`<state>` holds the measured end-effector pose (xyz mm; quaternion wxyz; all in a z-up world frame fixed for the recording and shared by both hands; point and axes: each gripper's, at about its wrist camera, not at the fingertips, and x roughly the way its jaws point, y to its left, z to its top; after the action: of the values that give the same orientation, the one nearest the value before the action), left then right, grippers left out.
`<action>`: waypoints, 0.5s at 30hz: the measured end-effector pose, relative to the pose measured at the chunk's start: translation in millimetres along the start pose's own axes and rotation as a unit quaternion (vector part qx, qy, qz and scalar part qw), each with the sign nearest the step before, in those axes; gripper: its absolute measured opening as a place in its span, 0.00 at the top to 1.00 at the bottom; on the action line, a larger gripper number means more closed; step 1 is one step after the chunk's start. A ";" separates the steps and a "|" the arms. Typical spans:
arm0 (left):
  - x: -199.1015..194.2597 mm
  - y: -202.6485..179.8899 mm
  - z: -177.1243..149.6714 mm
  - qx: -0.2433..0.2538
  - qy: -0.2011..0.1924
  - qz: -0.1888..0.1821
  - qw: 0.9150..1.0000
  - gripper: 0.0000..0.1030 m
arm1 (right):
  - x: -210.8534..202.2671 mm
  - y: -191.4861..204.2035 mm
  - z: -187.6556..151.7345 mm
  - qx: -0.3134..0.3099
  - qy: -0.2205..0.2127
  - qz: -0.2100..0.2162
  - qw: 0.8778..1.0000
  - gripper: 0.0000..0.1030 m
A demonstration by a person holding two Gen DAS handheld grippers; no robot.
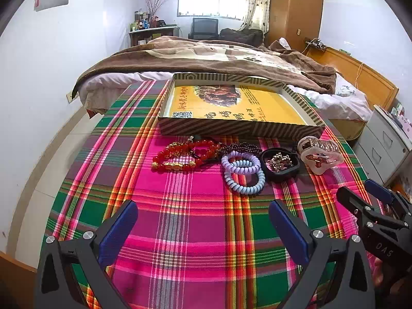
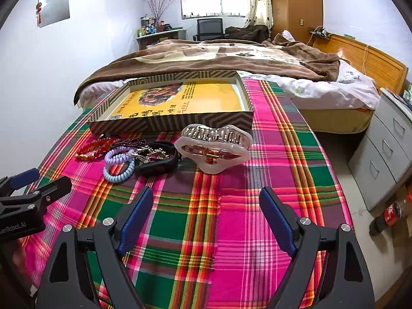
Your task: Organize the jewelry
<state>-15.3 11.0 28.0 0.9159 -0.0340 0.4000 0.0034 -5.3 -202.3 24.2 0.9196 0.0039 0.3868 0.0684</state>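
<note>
Both the left gripper (image 1: pixel 203 221) and the right gripper (image 2: pixel 206 211) are held wide apart, empty. At twelve o'clock, heaped red bead bracelets (image 1: pixel 185 154) and lilac coil hair ties (image 1: pixel 242 170) lie before the striped cardboard tray (image 1: pixel 239 126). Tangled strands could be dragged out together.

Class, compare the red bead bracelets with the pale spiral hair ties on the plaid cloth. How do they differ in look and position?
The red bead bracelets are glossy round beads with gold charms; the spiral hair ties are smooth coiled loops in pale lilac and blue. The bracelets lie tangled, farthest from the black dish; the hair ties sit stacked right beside it. Both lie loose on the cloth, before the striped box.
</note>
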 end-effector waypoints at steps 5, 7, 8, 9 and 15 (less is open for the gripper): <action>0.7 0.3 2.0 -0.002 -0.001 -0.001 1.000 0.00 | -0.4 1.8 1.0 -0.006 -0.005 -0.001 1.000 0.18; 0.9 -0.7 3.2 0.002 -0.001 -0.002 1.000 0.00 | 0.0 2.5 1.6 -0.010 -0.009 -0.005 1.000 0.18; 1.3 -0.9 3.8 0.002 0.000 -0.002 1.000 0.00 | 0.0 2.3 2.0 -0.011 -0.009 -0.005 1.000 0.18; 2.2 -1.4 4.2 0.001 0.000 -0.003 1.000 0.00 | 0.9 1.6 3.0 -0.010 -0.009 -0.003 1.000 0.18; 6.4 -2.5 6.7 -0.001 0.003 0.002 1.000 0.00 | 5.3 -1.3 5.6 -0.007 -0.007 0.000 1.000 0.18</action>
<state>-6.0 8.8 28.0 0.9148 -0.0342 0.4025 0.0051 2.5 -202.7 24.3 0.9222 -0.0017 0.3803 0.0710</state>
